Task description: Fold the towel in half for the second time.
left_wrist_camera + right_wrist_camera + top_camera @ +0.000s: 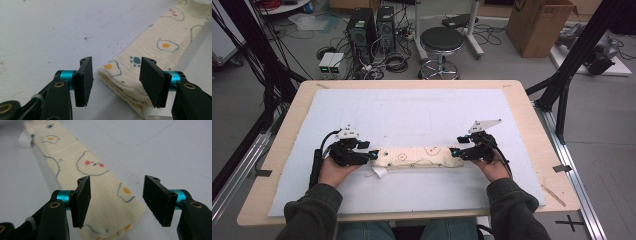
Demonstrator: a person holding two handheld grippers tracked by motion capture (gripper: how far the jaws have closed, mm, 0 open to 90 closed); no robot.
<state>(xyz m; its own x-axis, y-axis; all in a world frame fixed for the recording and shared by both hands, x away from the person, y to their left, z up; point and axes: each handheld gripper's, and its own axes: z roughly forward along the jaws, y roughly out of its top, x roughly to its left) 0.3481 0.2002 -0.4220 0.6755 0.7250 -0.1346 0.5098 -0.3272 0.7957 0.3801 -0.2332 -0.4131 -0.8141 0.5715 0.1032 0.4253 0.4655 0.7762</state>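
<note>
High view has the folded cloth [416, 157] lying on the bench [522, 107] with left tool [371, 156] and right tool [455, 152] both gaping at its ends, pads off the fabric, so it looks like another fold's next and each needs to pinch an end first.

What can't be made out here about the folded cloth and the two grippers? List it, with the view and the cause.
- Folded cloth, high view: its two ends are covered by the left gripper and right gripper.
- Cloth, left gripper view: the far end is cut off by the top edge.
- Small white tag by the cloth, high view: too small to read.
- Cloth's underside: hidden against the white mat.
- Print motifs, high view: too small to tell apart.
</note>
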